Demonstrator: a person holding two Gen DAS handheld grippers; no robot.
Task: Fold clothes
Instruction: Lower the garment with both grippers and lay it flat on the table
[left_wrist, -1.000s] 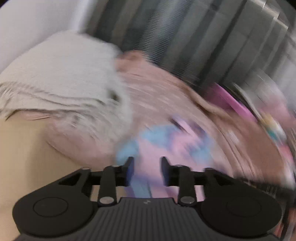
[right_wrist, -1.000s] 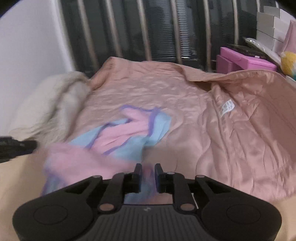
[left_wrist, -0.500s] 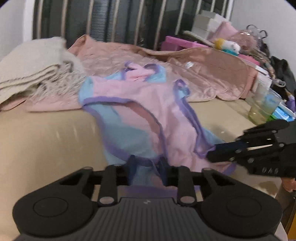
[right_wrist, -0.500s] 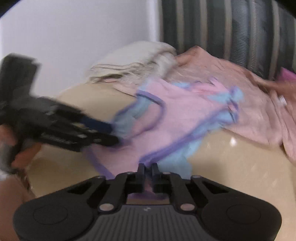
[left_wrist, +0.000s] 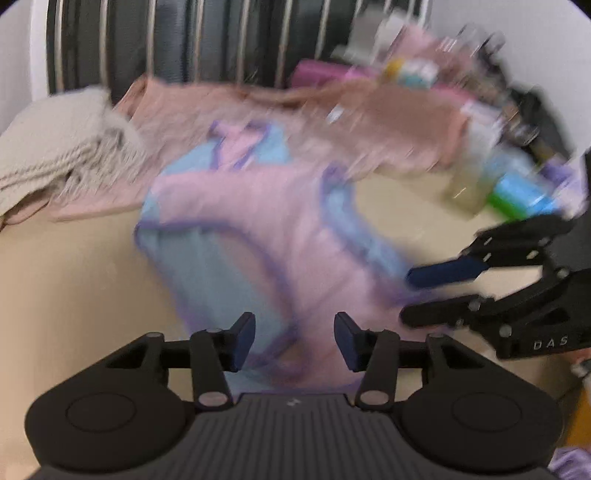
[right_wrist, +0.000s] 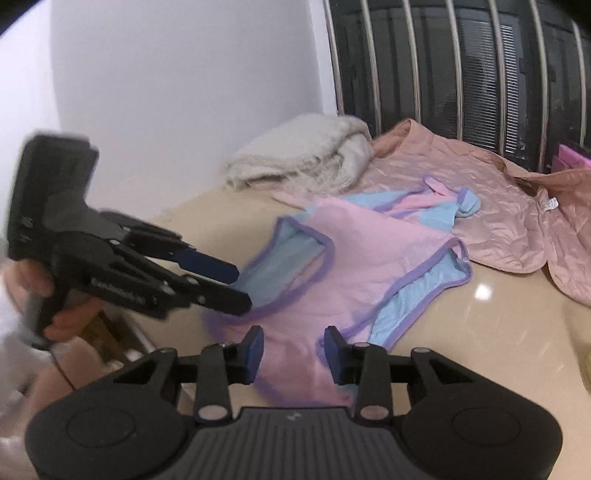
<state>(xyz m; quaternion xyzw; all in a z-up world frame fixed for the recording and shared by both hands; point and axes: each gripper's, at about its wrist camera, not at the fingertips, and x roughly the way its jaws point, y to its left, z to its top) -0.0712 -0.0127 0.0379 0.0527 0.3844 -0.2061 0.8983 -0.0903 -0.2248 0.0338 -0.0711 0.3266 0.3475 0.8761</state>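
Note:
A pink and light-blue garment with purple trim (right_wrist: 354, 266) lies spread on the beige table, also blurred in the left wrist view (left_wrist: 258, 236). My left gripper (left_wrist: 294, 341) is open over the garment's near hem, holding nothing; it shows in the right wrist view (right_wrist: 236, 286) at the garment's left edge. My right gripper (right_wrist: 293, 354) is open over the near hem, holding nothing; it shows in the left wrist view (left_wrist: 410, 295) at the garment's right edge.
A folded cream knitted blanket (right_wrist: 306, 155) and a crumpled pink satin quilt (right_wrist: 491, 206) lie at the back of the beige table (right_wrist: 498, 350). A glass and bottles (left_wrist: 498, 184) stand blurred at the right. Dark barred window behind.
Both grippers have opened and let go of the garment's hem, which now lies on the table. The left view has become blurred with motion.

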